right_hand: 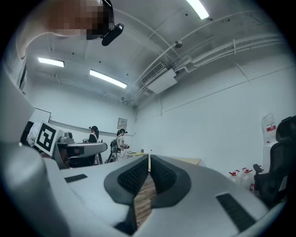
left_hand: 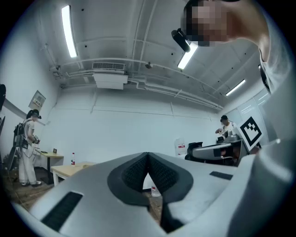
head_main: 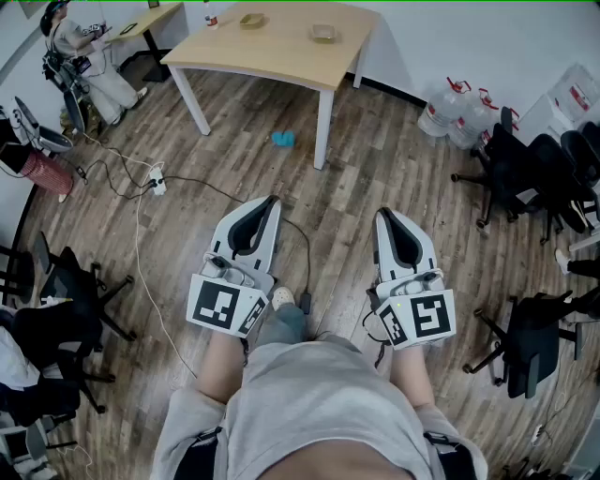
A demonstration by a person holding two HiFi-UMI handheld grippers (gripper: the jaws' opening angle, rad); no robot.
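Plank floor carries a light wood table, water jugs, office chairs, a white power strip with cables, and a blue object near a table leg. On the table: two shallow dishes and a bottle.

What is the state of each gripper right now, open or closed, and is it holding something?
Left gripper: closed, jaws together, holding nothing.
Right gripper: closed, jaws together, holding nothing.
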